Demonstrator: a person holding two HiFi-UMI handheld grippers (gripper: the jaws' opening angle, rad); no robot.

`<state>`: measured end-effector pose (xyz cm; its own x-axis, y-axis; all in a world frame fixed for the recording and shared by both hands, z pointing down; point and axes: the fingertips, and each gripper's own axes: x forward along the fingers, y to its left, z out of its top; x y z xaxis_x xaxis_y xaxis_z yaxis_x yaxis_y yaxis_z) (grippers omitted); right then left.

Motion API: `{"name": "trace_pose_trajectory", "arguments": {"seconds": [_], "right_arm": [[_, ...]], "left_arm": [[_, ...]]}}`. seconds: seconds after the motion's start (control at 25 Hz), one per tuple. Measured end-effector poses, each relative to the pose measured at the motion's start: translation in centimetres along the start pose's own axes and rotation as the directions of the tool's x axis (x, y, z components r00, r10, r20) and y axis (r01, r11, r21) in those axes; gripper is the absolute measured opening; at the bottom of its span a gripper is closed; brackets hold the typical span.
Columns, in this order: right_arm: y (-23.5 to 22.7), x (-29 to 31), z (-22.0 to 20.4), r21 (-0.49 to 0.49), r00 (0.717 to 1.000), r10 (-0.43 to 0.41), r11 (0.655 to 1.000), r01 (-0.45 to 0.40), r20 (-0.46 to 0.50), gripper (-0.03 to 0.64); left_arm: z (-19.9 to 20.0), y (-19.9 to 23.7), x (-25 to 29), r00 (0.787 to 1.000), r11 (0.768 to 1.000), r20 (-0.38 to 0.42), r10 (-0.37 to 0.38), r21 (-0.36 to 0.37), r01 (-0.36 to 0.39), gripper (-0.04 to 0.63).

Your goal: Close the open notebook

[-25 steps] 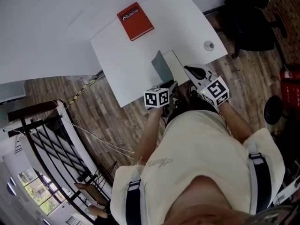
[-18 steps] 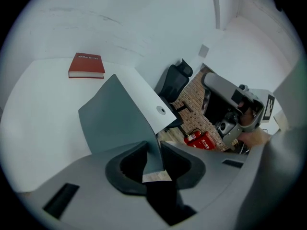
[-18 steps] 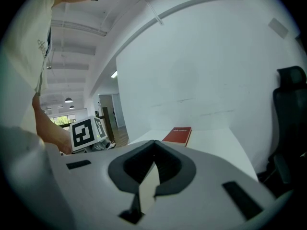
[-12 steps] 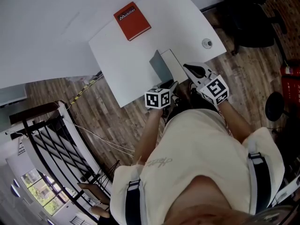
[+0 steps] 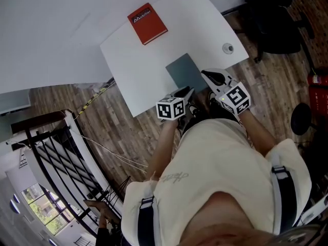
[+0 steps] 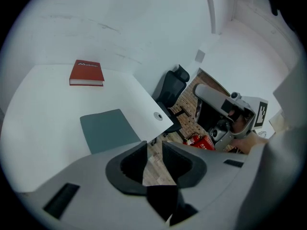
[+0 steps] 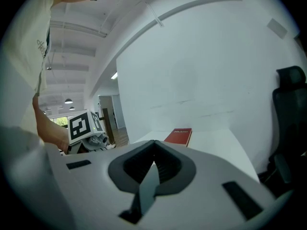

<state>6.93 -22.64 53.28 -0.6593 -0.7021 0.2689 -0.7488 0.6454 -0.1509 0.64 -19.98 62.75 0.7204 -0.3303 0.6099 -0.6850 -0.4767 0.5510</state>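
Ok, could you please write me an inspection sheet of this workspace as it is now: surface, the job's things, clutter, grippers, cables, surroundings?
surface: white table, with a round grommet near one edge.
job's things: grey-green notebook lies flat and closed near the person's edge.
clutter: red book, closed, at the far side, apart from the notebook.
grippers: left gripper has its jaws apart with nothing between them; right gripper has its jaws together; neither grips the notebook.
cables: thin pale line across the floor; cannot tell whether it is a cable.
surroundings: wooden floor, black office chair, fire extinguisher, stair railing.
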Motion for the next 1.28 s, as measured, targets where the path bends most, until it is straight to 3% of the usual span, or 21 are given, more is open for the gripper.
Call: {"name": "trace_pose_trajectory", "arguments": {"seconds": [0.16, 0.24, 0.48, 0.84, 1.28], "right_arm": [[0.7, 0.5, 0.3, -0.019, 1.000, 0.023, 1.000, -0.023, -0.004, 0.008], [1.2, 0.8, 0.6, -0.028, 0.999, 0.036, 0.999, -0.036, -0.004, 0.008], [2.1, 2.3, 2.1, -0.064, 0.997, 0.082, 0.995, -0.082, -0.002, 0.008], [4.2, 5.1, 5.4, -0.130, 0.987, 0.157, 0.980, -0.152, 0.026, 0.008], [5.7, 6.4, 10.0, -0.241, 0.972, 0.217, 0.952, -0.191, 0.087, 0.008]], "left_arm": [[0.4, 1.1, -1.7, 0.998, 0.999, 0.048, 0.037, -0.017, -0.036, 0.104], [0.6, 1.6, -2.9, 0.994, 0.997, 0.075, 0.073, -0.007, -0.073, 0.048], [2.5, 3.0, -6.4, 0.968, 0.983, 0.181, 0.173, 0.024, -0.180, 0.021], [7.9, 4.2, -13.4, 0.888, 0.949, 0.370, 0.273, 0.047, -0.311, 0.018], [12.1, 4.1, -18.9, 0.810, 0.919, 0.500, 0.306, 0.067, -0.389, 0.018]]}}
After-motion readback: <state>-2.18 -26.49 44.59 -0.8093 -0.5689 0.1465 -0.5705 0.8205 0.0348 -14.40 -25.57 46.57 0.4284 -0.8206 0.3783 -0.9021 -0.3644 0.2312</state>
